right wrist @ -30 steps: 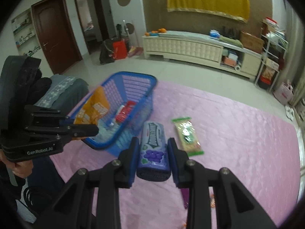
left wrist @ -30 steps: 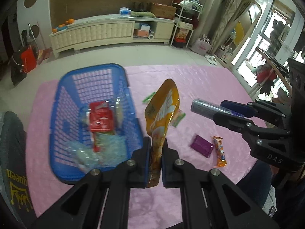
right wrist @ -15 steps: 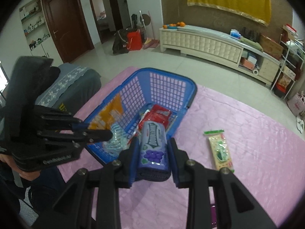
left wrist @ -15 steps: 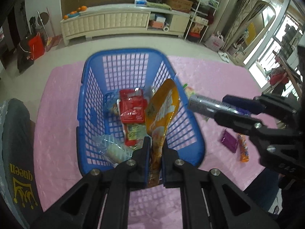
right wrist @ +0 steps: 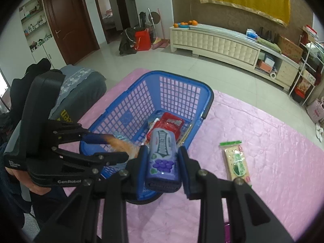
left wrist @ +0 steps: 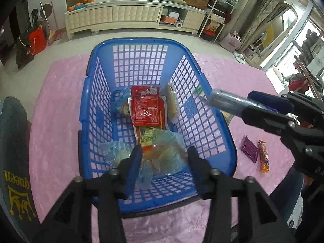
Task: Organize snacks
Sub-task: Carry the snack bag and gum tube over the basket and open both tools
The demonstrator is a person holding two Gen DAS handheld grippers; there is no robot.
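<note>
The basket (left wrist: 95,109) is bright blue, its walls an open square grid, and it stands on a pale pink cloth (left wrist: 58,105) with a faint quilted pattern. Inside the basket lies a red packet (left wrist: 146,109) with white print, beside clear, bluish wrappers (left wrist: 166,151). Right of the basket lie a purple packet (left wrist: 250,148) and an orange one (left wrist: 263,159) — and a green-and-cream bar (right wrist: 236,162). The gum pack (right wrist: 163,162) is purple-blue with a grape picture.

A right gripper (right wrist: 162,162) clamps a purple gum pack (right wrist: 163,160) above the near edge of a blue basket (right wrist: 180,79) on a pink cloth (right wrist: 283,141), with a green-labelled snack bar (right wrist: 237,162) lying to its right.
</note>
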